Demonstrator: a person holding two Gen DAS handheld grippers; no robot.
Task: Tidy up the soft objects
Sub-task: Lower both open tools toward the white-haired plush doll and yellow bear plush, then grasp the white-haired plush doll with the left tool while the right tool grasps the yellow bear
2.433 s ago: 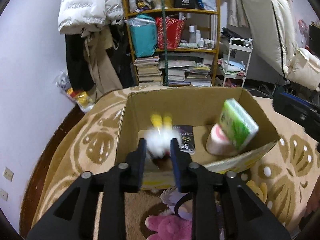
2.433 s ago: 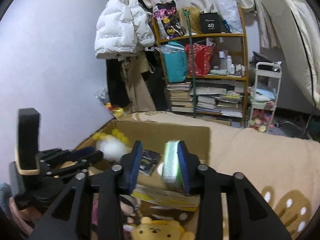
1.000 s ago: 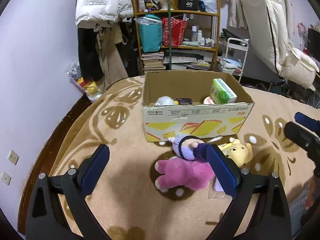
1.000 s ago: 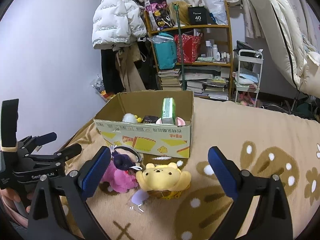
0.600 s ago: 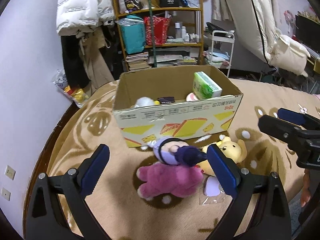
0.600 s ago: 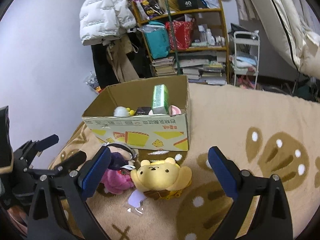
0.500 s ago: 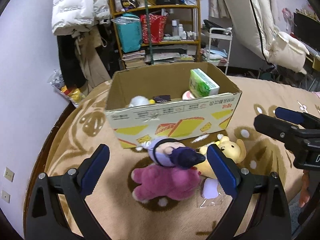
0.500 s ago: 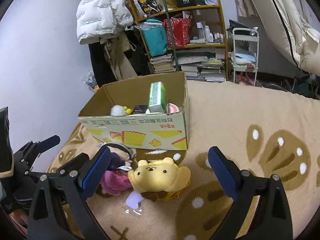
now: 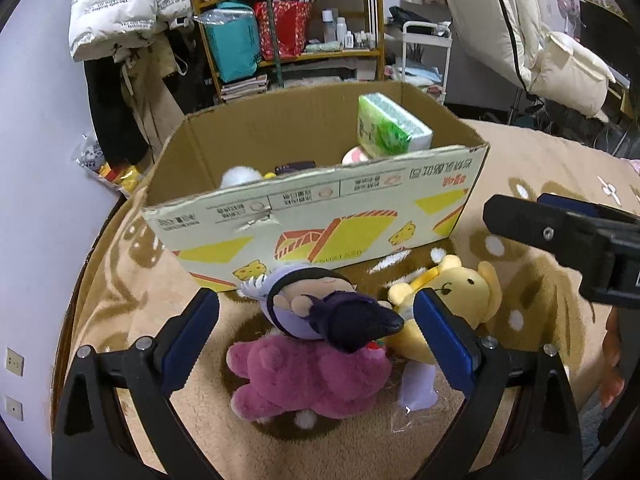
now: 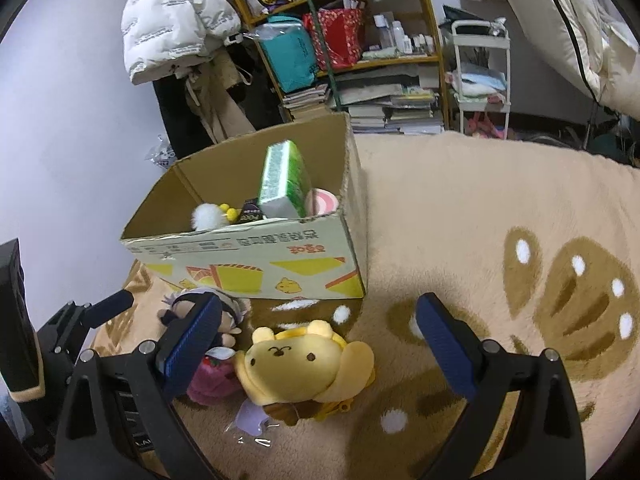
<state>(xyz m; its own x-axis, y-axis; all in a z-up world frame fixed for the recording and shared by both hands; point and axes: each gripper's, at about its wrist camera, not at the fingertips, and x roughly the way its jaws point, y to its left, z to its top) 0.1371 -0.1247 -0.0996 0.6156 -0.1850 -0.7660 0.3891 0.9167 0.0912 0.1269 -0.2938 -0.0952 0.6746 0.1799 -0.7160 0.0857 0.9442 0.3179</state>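
Below our left gripper (image 9: 316, 330), whose fingers stood wide apart and held nothing, lay the purple-haired doll (image 9: 320, 312) on top of the pink plush (image 9: 308, 376), with the yellow bear plush (image 9: 452, 304) touching them on the right. Our right gripper (image 10: 318, 340) was spread just as wide over that bear (image 10: 300, 364), empty too. All three toys lay on the tan patterned rug (image 10: 460, 208), just in front of the cardboard box (image 9: 320, 204). Inside the box, the green tissue pack (image 9: 390, 126) leaned upright — the white fluffy toy (image 9: 240, 176), a dark packet and something pink were mostly hidden behind the front wall. A small clear bag (image 10: 250, 426) lay half under the bear; we could not make out its contents.
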